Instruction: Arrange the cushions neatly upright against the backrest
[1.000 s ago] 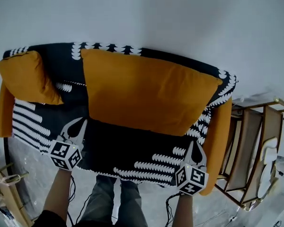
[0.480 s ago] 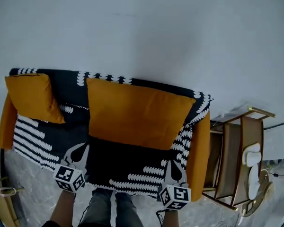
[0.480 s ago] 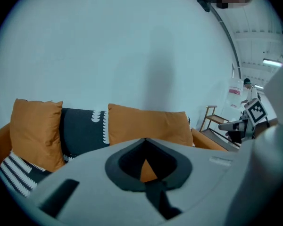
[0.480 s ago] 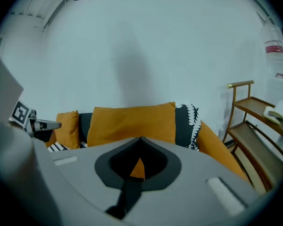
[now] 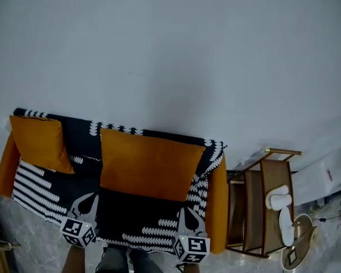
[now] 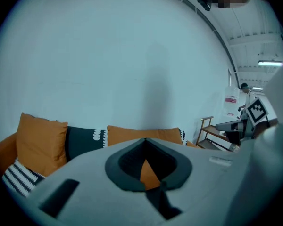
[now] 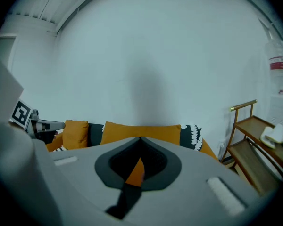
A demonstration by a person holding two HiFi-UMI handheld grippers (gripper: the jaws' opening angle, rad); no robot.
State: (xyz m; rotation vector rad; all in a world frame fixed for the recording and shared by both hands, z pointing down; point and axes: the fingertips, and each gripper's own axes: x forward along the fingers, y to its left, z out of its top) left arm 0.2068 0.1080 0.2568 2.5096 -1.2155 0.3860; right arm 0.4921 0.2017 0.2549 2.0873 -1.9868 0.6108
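Left gripper (image 5: 95,195) and right gripper (image 5: 186,209), jaws together, empty, before square cushion (image 5: 38,142) and long cushion (image 5: 149,164), orange, seemingly plush.

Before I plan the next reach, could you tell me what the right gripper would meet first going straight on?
Most likely the large orange cushion against the backrest; nothing shows between it and the right gripper, though depth is unclear.

text: none legible | red-white label (image 7: 277,64) at right: print too small to read
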